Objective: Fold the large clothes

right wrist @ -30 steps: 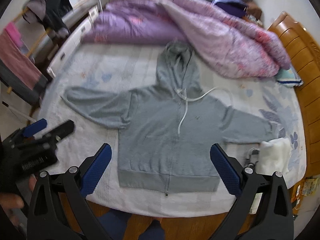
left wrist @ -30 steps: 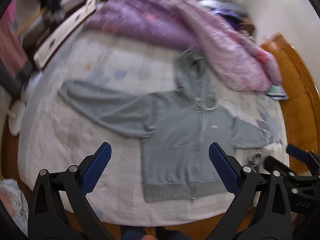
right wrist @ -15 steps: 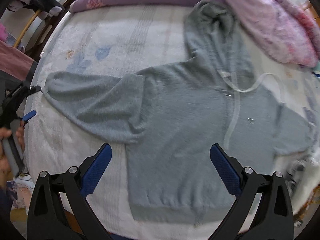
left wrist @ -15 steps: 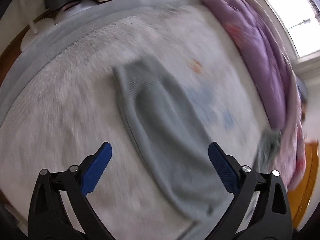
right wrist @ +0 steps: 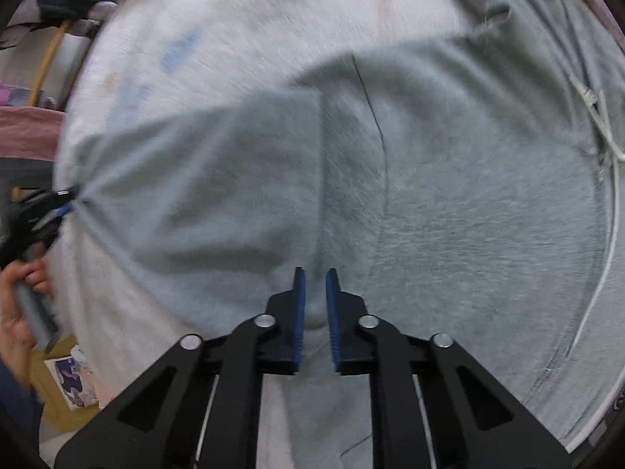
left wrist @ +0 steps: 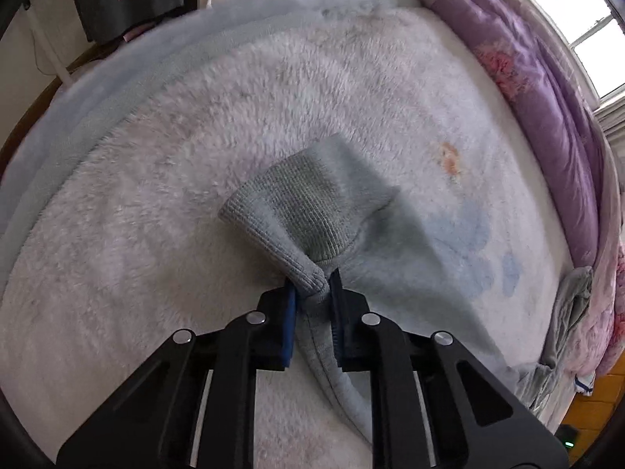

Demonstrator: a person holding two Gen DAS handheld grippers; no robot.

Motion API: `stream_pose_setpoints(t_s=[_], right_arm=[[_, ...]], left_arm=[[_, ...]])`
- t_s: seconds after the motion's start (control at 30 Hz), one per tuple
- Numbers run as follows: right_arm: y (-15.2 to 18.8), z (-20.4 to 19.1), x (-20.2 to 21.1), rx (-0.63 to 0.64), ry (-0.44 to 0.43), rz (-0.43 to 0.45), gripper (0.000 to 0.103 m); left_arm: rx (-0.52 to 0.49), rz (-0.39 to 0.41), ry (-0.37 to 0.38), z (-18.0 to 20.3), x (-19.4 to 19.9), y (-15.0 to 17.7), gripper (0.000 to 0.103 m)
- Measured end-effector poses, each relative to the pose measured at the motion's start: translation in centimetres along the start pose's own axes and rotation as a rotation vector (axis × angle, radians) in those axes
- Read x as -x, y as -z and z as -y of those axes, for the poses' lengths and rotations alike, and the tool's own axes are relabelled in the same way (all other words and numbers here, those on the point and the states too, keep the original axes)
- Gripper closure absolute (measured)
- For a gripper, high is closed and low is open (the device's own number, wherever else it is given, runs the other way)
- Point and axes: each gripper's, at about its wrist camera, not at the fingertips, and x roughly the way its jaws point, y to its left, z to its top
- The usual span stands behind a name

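Both wrist cams close, hoodie (right wrist: 449, 215) shared

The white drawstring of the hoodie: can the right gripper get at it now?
Probably not at once: the right gripper is shut on the hoodie fabric. The drawstring lies uncovered far to its right.

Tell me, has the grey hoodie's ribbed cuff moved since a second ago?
Yes. The ribbed cuff, flat earlier, is now pinched and lifted off the white fleece blanket by the left gripper.

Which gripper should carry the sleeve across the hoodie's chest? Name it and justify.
Left. The left gripper is shut on the sleeve cuff; the right gripper pinches hoodie fabric near the underarm, better suited to anchoring.
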Motion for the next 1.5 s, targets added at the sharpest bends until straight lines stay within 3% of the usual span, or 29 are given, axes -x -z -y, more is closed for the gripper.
stream_pose_setpoints(t_s=[0.17,0.27,0.33,0.4,0.47,0.57,0.7,0.8,0.9,0.97,1.0,1.07,1.13,1.23,1.33,1.37,1.43,1.5], right_arm=[[-1.1,1.2,-1.2,-0.043,-0.047,-0.038,0.099],[-1.5,2.3,-0.5,-0.060,-0.131,-0.063,0.097],[-1.5,4.0,1.7,-0.084,-0.224,-0.034,0.094],[-1.1,6.3,4.8,-0.076,-0.250,0.023,0.094],[-0.3,9.8,8.4,-0.074,-0.259,0.077,0.094],[1.1,16.5,14.0,-0.074,-0.201,0.155,0.094],[4.0,27.9,20.6,-0.117,-0.034,0.253,0.093],[6.1,37.1,24.9,-0.197,0.071,0.295,0.093],[8.2,45.5,28.3,-0.298,0.182,0.322,0.093],[9.0,50.7,30.1,-0.383,0.228,0.315,0.088],[9.4,53.8,31.0,-0.445,0.240,0.329,0.087],[10.2,58.7,31.7,-0.543,0.247,0.294,0.074],[11.0,62.9,32.0,-0.642,0.243,0.285,0.071],[11.6,68.3,30.8,-0.729,0.250,0.185,0.047],[12.8,72.9,28.8,-0.825,0.244,0.093,0.046],[13.3,73.9,28.1,-0.872,0.214,0.079,0.046],[13.7,75.6,26.5,-0.948,0.117,0.044,0.046],[13.9,76.6,25.5,-0.990,0.083,0.022,0.045]], left_arm=[[-0.024,0.160,0.050,1.6,8.9,1.7,0.089],[-0.111,0.262,0.079,5.8,15.3,4.0,0.089],[-0.198,0.323,0.123,10.6,19.7,6.8,0.089],[-0.268,0.371,0.183,15.6,23.2,9.9,0.089],[-0.314,0.407,0.240,20.4,24.9,12.9,0.089],[-0.397,0.413,0.292,28.1,26.0,19.0,0.089],[-0.486,0.313,0.361,39.4,22.4,28.2,0.089],[-0.600,0.221,0.357,46.5,17.8,35.6,0.089],[-0.688,0.123,0.313,51.2,12.5,41.3,0.089],[-0.735,0.028,0.274,53.2,8.4,44.8,0.089],[-0.766,0.010,0.253,53.6,7.2,46.2,0.089],[-0.814,-0.028,0.232,54.2,4.8,48.7,0.088],[-0.862,-0.097,0.178,55.2,1.8,50.7,0.088],[-0.879,-0.165,0.143,55.6,-0.6,52.2,0.084],[-0.880,-0.202,0.152,55.7,-1.1,52.9,0.056],[-0.865,-0.230,0.175,55.8,-0.8,52.9,0.039],[-0.849,-0.232,0.232,55.9,0.0,52.9,0.035],[-0.854,-0.211,0.257,56.1,0.9,52.9,0.026]])
